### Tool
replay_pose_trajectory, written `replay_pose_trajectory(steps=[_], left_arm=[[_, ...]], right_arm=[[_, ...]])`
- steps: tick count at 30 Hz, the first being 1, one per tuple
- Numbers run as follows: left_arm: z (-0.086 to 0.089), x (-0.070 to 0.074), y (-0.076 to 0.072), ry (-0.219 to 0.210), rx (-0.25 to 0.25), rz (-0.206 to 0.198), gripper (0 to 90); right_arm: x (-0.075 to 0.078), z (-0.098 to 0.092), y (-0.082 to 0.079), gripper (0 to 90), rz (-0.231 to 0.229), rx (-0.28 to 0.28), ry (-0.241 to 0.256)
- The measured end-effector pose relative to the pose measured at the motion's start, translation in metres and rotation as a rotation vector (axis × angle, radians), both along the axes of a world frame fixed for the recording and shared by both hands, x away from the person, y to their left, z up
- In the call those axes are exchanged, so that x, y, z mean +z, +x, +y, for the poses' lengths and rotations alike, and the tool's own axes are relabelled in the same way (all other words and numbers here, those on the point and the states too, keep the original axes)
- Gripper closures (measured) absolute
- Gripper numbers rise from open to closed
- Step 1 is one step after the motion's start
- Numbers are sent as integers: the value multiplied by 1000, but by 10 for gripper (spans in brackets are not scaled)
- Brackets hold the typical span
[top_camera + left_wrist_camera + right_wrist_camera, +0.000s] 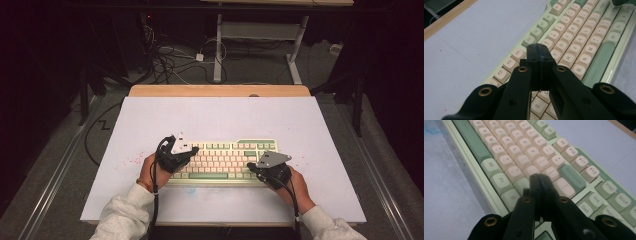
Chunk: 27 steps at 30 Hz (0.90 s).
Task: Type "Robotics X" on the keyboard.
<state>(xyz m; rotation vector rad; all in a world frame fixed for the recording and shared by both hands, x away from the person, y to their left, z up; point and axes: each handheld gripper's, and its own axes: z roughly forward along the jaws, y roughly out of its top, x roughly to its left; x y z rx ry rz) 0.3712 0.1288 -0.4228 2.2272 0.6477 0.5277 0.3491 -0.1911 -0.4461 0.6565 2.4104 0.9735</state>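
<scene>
We see the keyboard (pixel 223 161) lying near the table's (pixel 150 120) front edge, left gripper (pixel 186 152) over its left end and right gripper (pixel 253 167) over its right end, both with jaws pressed together and holding nothing.

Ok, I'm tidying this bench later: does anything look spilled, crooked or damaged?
Only stains: pink specks on the white tabletop left of the keyboard, and a faint blue smudge before it. The keyboard lies straight, undamaged.
</scene>
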Motion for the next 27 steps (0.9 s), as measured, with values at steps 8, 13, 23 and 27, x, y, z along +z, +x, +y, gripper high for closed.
replay_pose_trajectory(steps=[8, 13, 23, 27], left_arm=[[9, 5, -8, -11, 3, -33, 874], [14, 6, -11, -11, 8, -41, 874], [28, 4, -19, -16, 20, -77, 872], [35, 3, -23, -22, 40, -104, 871]], right_arm=[[17, -8, -8, 900, -47, -9, 62], [22, -11, -10, 900, -57, -9, 78], [26, -16, -11, 900, -65, -12, 88], [26, -17, -12, 900, -65, -15, 89]])
